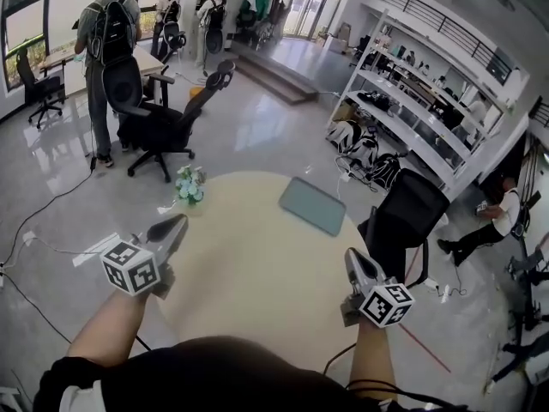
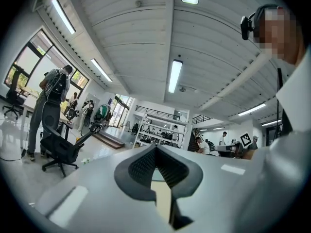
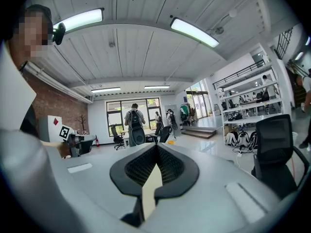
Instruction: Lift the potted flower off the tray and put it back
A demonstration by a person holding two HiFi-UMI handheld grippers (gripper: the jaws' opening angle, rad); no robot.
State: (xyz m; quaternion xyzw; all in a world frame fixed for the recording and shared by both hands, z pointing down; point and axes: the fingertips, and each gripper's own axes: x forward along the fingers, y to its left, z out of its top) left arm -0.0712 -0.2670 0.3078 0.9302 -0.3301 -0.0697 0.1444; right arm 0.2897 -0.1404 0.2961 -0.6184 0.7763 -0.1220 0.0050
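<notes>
The potted flower (image 1: 190,185), white and pale green blooms in a small pot, stands on the round beige table (image 1: 249,264) near its far left edge, apart from the tray. The tray (image 1: 312,204), a flat grey-blue rectangle, lies bare at the table's far right. My left gripper (image 1: 177,221) hovers over the table's left side, short of the flower, pointing level; its jaws (image 2: 155,147) are shut with nothing between them. My right gripper (image 1: 352,256) hangs at the table's near right edge, and its jaws (image 3: 156,144) meet at the tips, empty.
A black office chair (image 1: 403,217) stands close by the table's right side, another (image 1: 167,118) beyond the flower. A person with a backpack (image 1: 107,33) stands at the back left. White shelving (image 1: 412,101) lines the right wall, and cables (image 1: 51,247) trail on the floor at the left.
</notes>
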